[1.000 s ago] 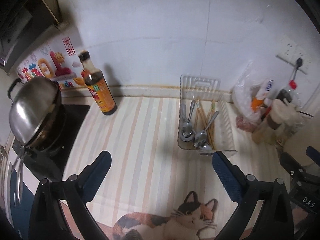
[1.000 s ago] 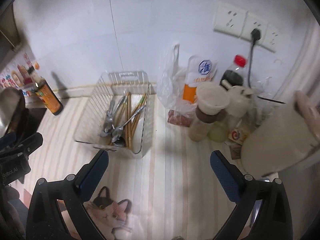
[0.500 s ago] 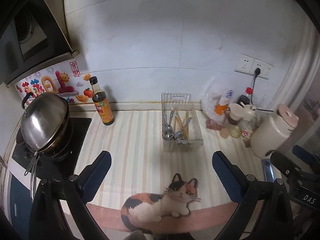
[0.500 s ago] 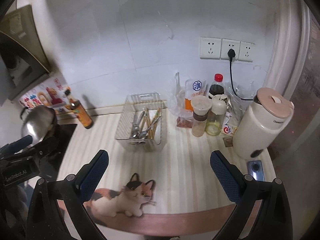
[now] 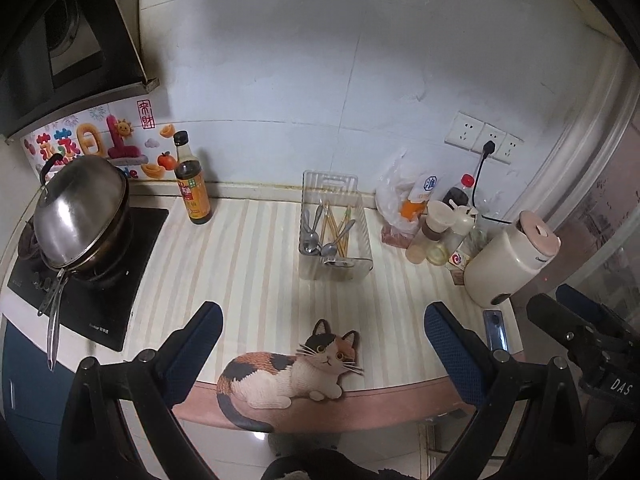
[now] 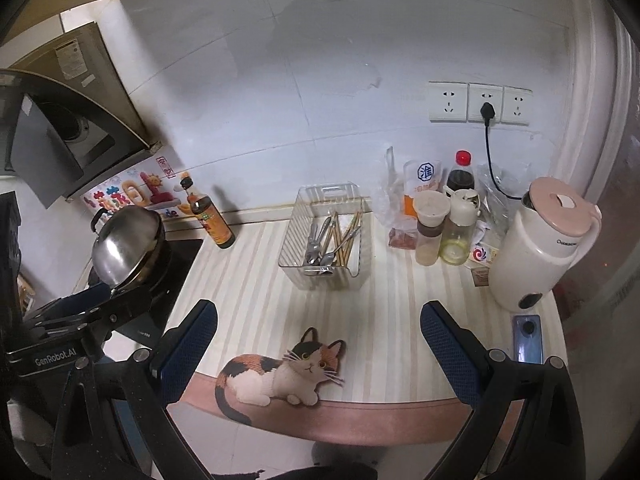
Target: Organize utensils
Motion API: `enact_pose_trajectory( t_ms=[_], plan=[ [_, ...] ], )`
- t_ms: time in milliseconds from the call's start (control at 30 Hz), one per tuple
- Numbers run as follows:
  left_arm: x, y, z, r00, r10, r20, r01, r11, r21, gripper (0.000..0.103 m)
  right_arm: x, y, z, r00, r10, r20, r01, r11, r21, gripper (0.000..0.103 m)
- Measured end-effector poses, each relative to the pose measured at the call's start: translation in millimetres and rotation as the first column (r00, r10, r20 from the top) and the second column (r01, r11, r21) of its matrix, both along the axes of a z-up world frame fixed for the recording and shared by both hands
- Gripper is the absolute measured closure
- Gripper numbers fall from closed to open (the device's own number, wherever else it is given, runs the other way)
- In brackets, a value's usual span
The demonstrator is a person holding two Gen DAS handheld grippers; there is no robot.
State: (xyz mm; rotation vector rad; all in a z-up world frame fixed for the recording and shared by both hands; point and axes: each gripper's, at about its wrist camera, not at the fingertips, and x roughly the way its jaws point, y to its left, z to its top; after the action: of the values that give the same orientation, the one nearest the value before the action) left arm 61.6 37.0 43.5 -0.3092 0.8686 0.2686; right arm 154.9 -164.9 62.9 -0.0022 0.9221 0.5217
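Note:
A clear plastic basket [image 5: 362, 216] [image 6: 298, 210] stands at the back middle of the striped counter. It holds metal spoons [image 5: 312, 236] [image 6: 318, 248] and wooden chopsticks [image 5: 336, 224] [image 6: 346, 236] lying together. My left gripper [image 5: 322, 344] is open and empty, held high and well back from the counter's front edge. My right gripper [image 6: 318, 336] is open and empty too, at about the same distance. Each gripper shows at the edge of the other's view.
A covered wok [image 5: 80, 208] sits on a black hob [image 5: 104, 312] at the left, with a soy sauce bottle [image 5: 192, 184] beside it. Bottles and jars [image 6: 440, 220], a cream kettle [image 6: 540, 240] and a phone [image 6: 528, 338] crowd the right. A cat-shaped mat [image 5: 288, 372] lies at the front edge.
Both grippers have pulled far back and up from the basket, so the whole counter now shows. Both stayed open and empty. Nothing on the counter moved.

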Motion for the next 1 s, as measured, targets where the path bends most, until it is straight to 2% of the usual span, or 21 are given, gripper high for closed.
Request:
enact_pose_trajectory(
  t_ms=[367,1000],
  plan=[
    [-4,0,9,1.0,0.017,0.011,-0.017,0.999,0.033,0.0,12,0,-1,0.999,0.044,-0.015,-0.044,0.999,0.016,0.0],
    [-1,2,2,1.0,-0.003,0.002,0.003,1.0,0.011,0.0,19,5,-4,0.996,0.083,-0.03,-0.082,0.997,0.01,0.0]
  ],
)
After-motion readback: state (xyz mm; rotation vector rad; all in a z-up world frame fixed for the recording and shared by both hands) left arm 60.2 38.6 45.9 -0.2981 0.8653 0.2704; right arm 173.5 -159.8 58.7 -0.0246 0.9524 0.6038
